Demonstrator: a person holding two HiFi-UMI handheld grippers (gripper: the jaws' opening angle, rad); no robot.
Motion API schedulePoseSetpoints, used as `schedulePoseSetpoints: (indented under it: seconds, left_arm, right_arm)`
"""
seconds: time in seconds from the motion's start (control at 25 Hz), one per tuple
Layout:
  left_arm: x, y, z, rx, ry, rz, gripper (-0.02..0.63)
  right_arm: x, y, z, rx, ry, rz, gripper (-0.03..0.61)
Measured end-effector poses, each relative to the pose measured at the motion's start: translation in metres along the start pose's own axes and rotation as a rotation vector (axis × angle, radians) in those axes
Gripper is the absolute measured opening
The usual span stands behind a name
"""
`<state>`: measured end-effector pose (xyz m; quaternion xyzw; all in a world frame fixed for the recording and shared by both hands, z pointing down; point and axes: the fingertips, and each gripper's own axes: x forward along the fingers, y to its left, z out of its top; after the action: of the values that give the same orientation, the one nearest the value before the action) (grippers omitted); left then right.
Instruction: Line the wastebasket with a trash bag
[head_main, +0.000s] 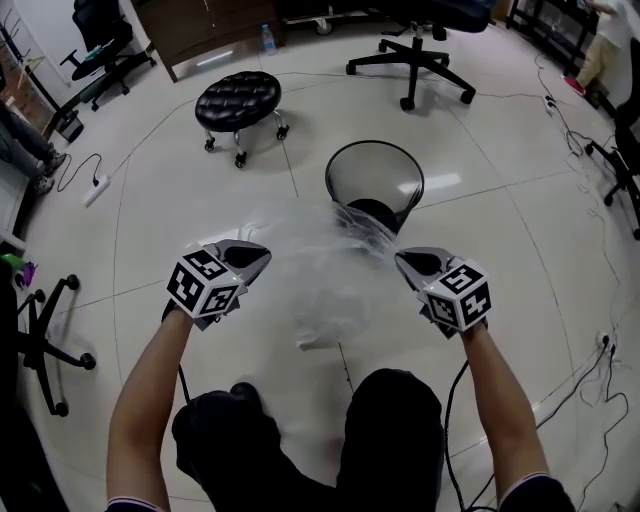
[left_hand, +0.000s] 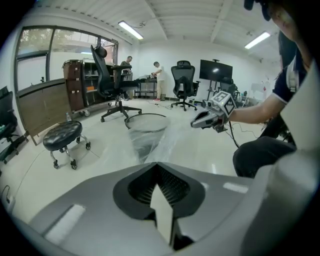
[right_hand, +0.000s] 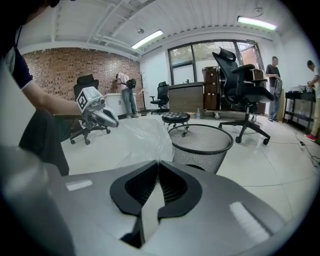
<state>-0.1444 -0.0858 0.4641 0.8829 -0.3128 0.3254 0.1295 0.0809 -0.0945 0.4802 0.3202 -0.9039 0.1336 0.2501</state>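
Right gripper view adds brick wall (right_hand: 65, 65) behind left tongs (right_hand: 114, 121) pinching bag (right_hand: 142, 135)

A black tufted stool (head_main: 238, 102) on castors stands on the pale tiled floor (head_main: 150, 240), in the upper left of the head view. Beyond it runs a brown cabinet (head_main: 210, 30), with a water bottle (head_main: 268, 40) just beside its right end. One black office chair (head_main: 411, 62) sits at the top centre, and another chair (head_main: 100, 45) sits at the top left. A third chair's star base (head_main: 45, 345) shows at the left edge. A white power strip (head_main: 96, 190) lies on the floor, and cables (head_main: 604, 352) trail along the right. The right gripper view shows a brick wall (right_hand: 70, 65). The left gripper view shows a dark monitor (left_hand: 215, 70) and two people (left_hand: 159, 82) standing far back.
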Motion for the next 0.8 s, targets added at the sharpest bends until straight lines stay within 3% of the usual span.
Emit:
schedulePoseSetpoints:
  seconds: [0.32, 0.8]
  left_arm:
    - [0.006, -0.021, 0.025, 0.016, -0.017, -0.019, 0.011]
    - [-0.026, -0.055, 0.071, 0.058, -0.059, 0.004, 0.011]
  right_arm:
    - [-0.037, -0.013, -0.004, 0.011, -0.033, -0.026, 0.005]
    - [-0.090, -0.006, 0.032, -0.057, -0.076, 0.004, 0.003]
